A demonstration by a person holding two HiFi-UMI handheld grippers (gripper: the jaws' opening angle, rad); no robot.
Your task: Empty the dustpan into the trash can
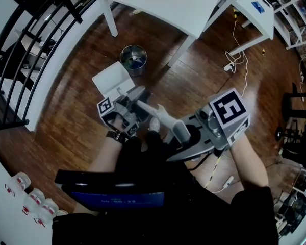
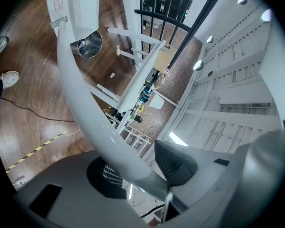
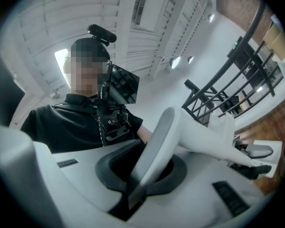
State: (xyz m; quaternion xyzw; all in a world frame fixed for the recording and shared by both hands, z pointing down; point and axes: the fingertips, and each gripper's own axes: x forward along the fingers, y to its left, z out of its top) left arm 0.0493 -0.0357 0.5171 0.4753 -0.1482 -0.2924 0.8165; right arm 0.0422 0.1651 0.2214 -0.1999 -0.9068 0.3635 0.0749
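The dustpan (image 1: 111,79) is a white long-handled one. Its pan sits just beside the trash can (image 1: 133,59), toward the lower left of it in the head view. The can is a round metal bin standing on the dark wooden floor (image 1: 66,116), in front of a white worktop (image 1: 168,6).

From the pan, the handle (image 1: 155,114) runs back toward the person and passes through both grippers. The left tongs (image 1: 135,100) are clamped on the handle partway along, standing fairly wide around its thick curved shaft. In the left gripper view the shaft rises from between the left tongs (image 2: 142,167) in a long arc to the ribbed pan (image 2: 78,11). There the pan overlaps the rim of the trash can (image 2: 88,45) (how high it hangs above the floor cannot be told).

The right tongs (image 1: 186,139) are nearly together, pinching the flat grey end of the handle nearest the person. The right gripper view shows that thin end (image 3: 154,146) caught between the right tongs (image 3: 142,175), with the white shaft (image 3: 204,137) leading away to the right.

A white shoe (image 1: 154,123) shows on the floor just under the handle.
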